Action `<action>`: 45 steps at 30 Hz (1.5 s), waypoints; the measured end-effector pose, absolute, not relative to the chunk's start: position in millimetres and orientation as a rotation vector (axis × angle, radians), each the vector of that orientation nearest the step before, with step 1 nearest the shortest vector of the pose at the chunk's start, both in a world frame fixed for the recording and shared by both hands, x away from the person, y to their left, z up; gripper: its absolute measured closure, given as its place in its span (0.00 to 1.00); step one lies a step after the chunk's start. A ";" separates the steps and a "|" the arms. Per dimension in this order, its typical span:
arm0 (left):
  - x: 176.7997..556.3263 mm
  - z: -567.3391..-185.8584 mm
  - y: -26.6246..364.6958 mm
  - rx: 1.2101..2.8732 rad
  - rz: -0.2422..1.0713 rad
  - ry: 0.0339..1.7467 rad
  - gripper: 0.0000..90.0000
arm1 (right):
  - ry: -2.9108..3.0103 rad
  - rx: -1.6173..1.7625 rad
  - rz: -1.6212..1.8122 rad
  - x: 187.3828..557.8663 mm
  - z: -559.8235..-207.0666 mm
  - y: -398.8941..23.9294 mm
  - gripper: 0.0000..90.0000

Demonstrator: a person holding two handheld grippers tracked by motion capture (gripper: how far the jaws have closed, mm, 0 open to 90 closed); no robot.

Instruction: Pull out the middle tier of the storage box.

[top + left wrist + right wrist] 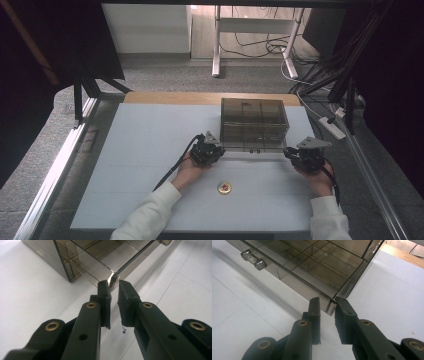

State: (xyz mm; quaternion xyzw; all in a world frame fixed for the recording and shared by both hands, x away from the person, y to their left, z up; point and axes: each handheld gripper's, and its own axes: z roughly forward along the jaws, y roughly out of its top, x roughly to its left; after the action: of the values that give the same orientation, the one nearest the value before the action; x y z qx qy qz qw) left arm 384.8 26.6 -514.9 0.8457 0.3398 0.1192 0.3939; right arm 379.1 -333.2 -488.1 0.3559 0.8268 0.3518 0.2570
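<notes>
A smoky see-through box [254, 122] with inner compartments stands on the white table [150, 150], right of centre. My left gripper [218, 149] is at its front left corner, my right gripper [289, 152] at its front right corner. In the left gripper view the box [95, 255] puts its lower corner between the tips of my left gripper [113, 286], which is shut on it. In the right gripper view my right gripper [328, 302] is shut on the near corner of the box [312, 262]. Two clear knobs [254, 260] stick out from the box's front.
A small round gold and red disc [224, 187] lies on the table between my hands, nearer the front edge. A wooden strip [200, 97] runs along the table's far edge. Metal rails [55, 175] flank the table, with cables [310, 95] on the floor at the back right.
</notes>
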 end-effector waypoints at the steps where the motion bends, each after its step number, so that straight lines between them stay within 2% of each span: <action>1: 384.6 -515.0 26.6 2.143 0.301 0.862 0.88 | 2.243 0.964 0.954 379.0 -488.1 -333.3 0.83; 45: 377.3 -515.8 28.2 2.161 0.284 0.845 0.88 | 2.262 0.956 0.931 367.7 -488.3 -332.5 0.84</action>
State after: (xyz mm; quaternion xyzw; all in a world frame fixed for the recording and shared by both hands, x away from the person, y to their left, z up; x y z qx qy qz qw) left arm 377.3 28.2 -515.8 0.8509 0.3325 0.1119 0.3911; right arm 367.7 -332.5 -488.3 0.3521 0.8329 0.3429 0.2545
